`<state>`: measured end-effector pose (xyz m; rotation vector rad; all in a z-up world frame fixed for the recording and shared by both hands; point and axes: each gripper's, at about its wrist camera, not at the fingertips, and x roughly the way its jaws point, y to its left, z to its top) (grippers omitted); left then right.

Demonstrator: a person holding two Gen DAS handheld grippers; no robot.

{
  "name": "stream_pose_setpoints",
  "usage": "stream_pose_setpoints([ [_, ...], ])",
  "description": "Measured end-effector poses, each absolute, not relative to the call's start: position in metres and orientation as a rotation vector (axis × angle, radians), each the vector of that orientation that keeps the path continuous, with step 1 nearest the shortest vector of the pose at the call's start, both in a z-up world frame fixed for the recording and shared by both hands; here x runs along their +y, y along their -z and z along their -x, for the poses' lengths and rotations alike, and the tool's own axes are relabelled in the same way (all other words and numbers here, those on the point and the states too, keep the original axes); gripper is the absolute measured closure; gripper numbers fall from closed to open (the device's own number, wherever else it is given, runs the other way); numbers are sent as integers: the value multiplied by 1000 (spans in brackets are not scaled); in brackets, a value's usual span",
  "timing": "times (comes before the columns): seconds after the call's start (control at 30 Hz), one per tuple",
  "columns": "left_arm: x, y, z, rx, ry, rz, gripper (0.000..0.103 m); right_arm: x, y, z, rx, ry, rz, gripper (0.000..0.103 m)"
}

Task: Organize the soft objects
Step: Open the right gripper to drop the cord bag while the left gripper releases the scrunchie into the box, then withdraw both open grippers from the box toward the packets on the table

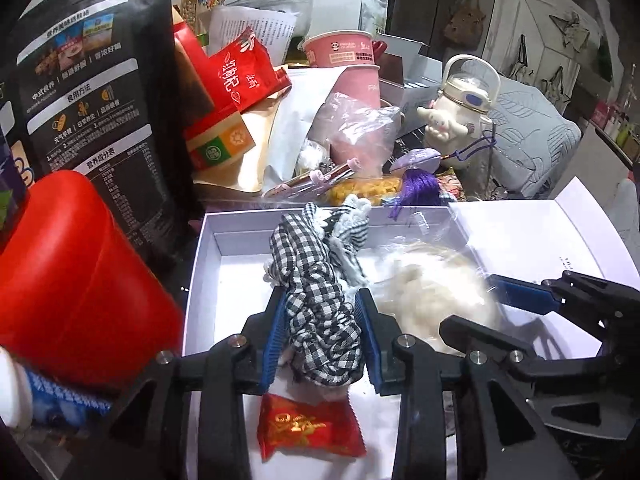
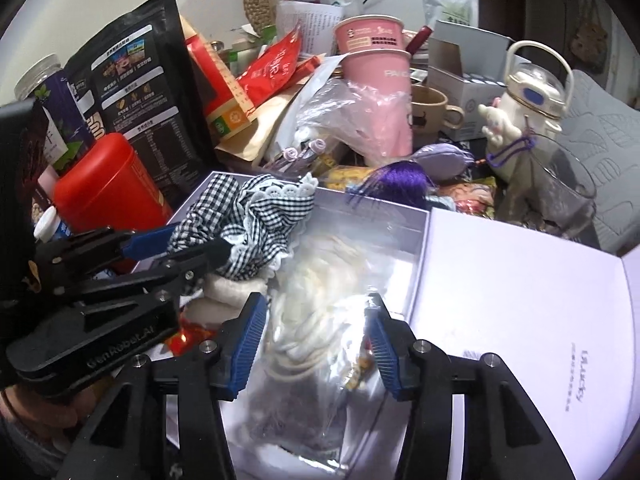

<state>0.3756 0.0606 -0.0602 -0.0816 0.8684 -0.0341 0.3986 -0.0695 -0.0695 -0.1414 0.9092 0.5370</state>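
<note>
A black-and-white checked cloth (image 1: 320, 300) with a lace edge hangs into an open white box (image 1: 208, 248), and my left gripper (image 1: 322, 336) is shut on it over the box. In the right wrist view the same cloth (image 2: 256, 216) drapes over the box's far left corner, with the left gripper (image 2: 188, 246) beside it. A clear plastic bag of white cord (image 2: 312, 320) lies in the box to the right. My right gripper (image 2: 316, 348) stands open astride this bag, its pads off the plastic. The left wrist view shows the right gripper (image 1: 472, 304) at the bag (image 1: 432, 296).
A red sweet wrapper (image 1: 308, 428) lies in the box's near end. The box lid (image 2: 520, 300) lies open to the right. A red canister (image 1: 80, 280) and black pouch (image 1: 100, 100) stand left. Behind the box are pink cups (image 1: 352, 68), a purple tassel (image 1: 416, 188) and a white bottle (image 1: 460, 112).
</note>
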Motion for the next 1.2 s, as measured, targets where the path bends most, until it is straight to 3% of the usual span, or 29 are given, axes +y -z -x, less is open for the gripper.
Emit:
stream_pose_setpoints([
  [0.2, 56, 55, -370, 893, -16, 58, 68, -77, 57, -383, 893, -510, 147, 52],
  [0.27, 56, 50, -365, 886, -26, 46, 58, -81, 51, -378, 883, -502, 145, 52],
  [0.33, 56, 45, -361, 878, -35, 41, 36, -84, 44, -372, 870, -491, 143, 52],
  [0.4, 56, 38, -356, 852, -45, 38, 31, -87, 38, -367, 856, -483, 143, 52],
  [1.2, 46, -52, -280, 646, 11, 17, 30, -105, -40, -288, 666, -429, 118, 51],
])
